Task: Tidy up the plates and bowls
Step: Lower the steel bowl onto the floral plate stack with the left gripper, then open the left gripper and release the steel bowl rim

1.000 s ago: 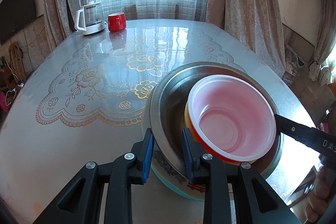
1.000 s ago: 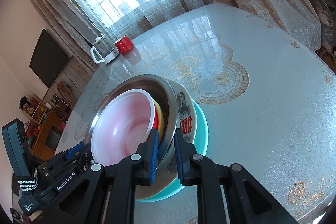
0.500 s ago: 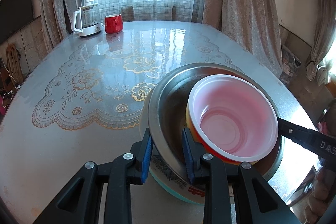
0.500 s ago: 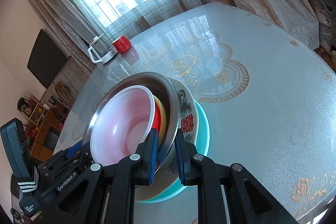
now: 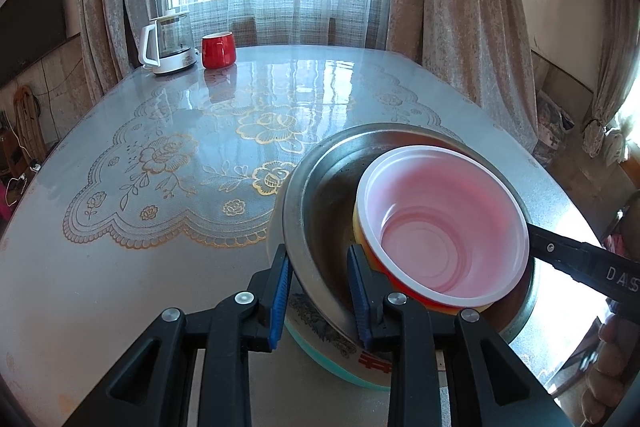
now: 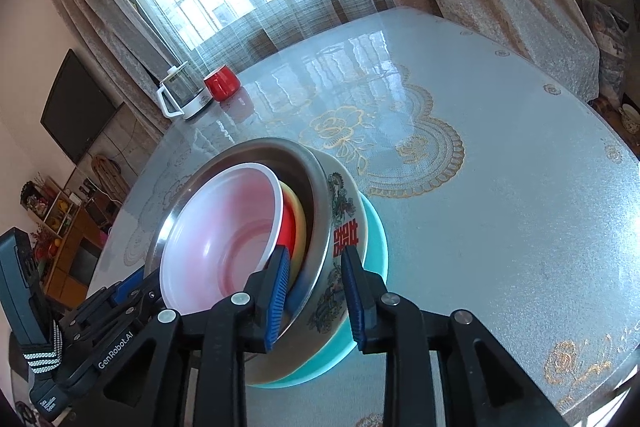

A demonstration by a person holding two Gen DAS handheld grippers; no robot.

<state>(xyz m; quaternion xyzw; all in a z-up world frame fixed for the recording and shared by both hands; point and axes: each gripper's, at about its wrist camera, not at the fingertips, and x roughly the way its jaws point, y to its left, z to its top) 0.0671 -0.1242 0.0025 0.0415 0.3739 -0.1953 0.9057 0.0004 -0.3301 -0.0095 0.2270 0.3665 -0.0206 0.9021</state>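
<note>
A stack stands near the table's front edge. A white plastic bowl (image 5: pixel 440 227) sits on top in a red bowl (image 6: pixel 285 231) and a yellow bowl (image 6: pixel 298 223). Under them come a steel bowl (image 5: pixel 320 195), a patterned ceramic bowl (image 6: pixel 344 211) and a teal plate (image 6: pixel 376 239). My left gripper (image 5: pixel 318 255) is shut across the steel and patterned rims, one pad inside the steel bowl and one outside. On the opposite side my right gripper (image 6: pixel 315 253) is opening. Both rims lie between its pads, untouched.
A white kettle (image 5: pixel 168 43) and a red mug (image 5: pixel 218 51) stand at the table's far edge by the window. The glass-topped table (image 5: pixel 120 267) carries a gold flower pattern. A person's hand (image 5: pixel 612 367) shows at the right, past the table edge.
My right gripper's jaws have spread apart and come off the steel bowl's rim. The left grip and the stack look unchanged.
</note>
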